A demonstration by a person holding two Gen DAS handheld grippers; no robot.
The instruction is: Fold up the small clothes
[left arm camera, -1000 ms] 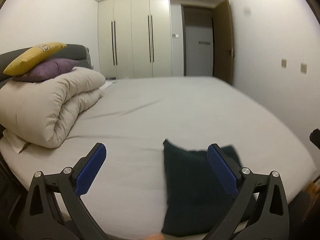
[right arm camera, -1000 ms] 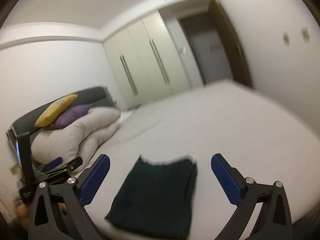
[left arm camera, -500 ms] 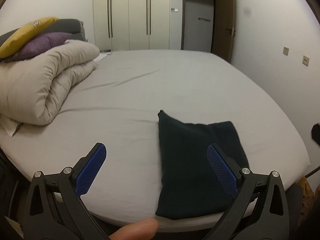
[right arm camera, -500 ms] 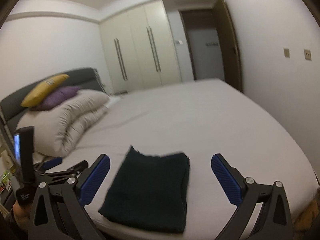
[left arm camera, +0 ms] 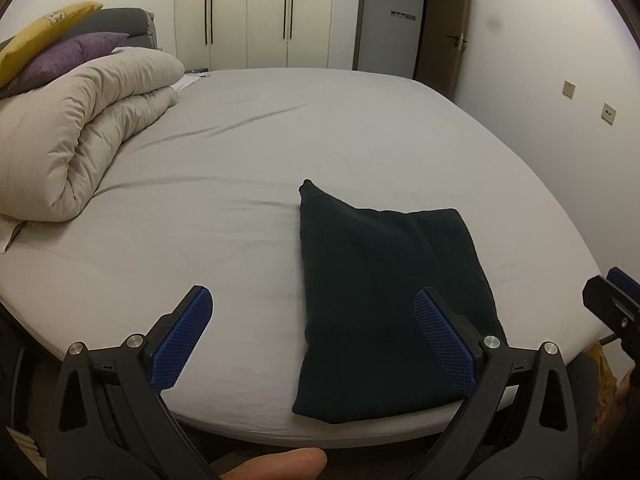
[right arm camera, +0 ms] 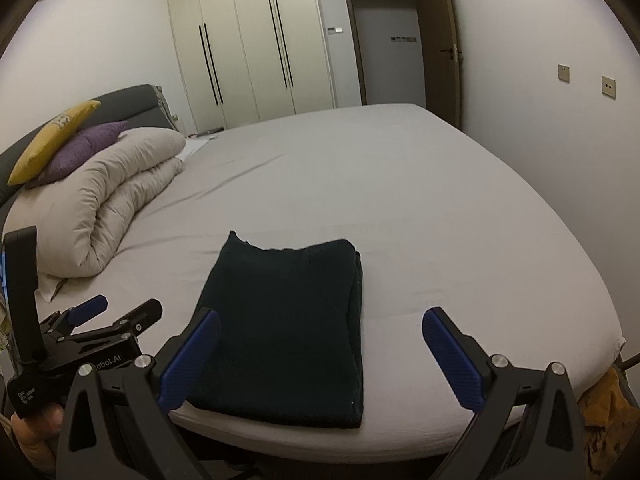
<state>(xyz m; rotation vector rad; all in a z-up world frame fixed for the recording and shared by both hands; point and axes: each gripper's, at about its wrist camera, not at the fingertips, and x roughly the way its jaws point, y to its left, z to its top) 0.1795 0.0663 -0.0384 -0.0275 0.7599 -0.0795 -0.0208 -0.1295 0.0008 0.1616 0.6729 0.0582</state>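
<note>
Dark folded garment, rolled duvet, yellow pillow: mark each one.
Dark folded garment (right arm camera: 288, 332), right wrist view, middle of its top layer.
Rolled duvet (left arm camera: 76, 128), left wrist view, upper roll.
Yellow pillow (right arm camera: 52, 140), right wrist view, middle of its face.

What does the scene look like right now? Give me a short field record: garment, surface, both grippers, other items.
garment: dark green knitted cloth, folded into a flat rectangle, lying near the bed's front edge
surface: grey-sheeted bed
left gripper: open, holding nothing, blue-padded fingers apart, held over the front edge
right gripper: open, holding nothing, garment lies ahead between its fingers
other items: rolled beige duvet on the left side of the bed, purple cushion and yellow cushion stacked on it
</note>
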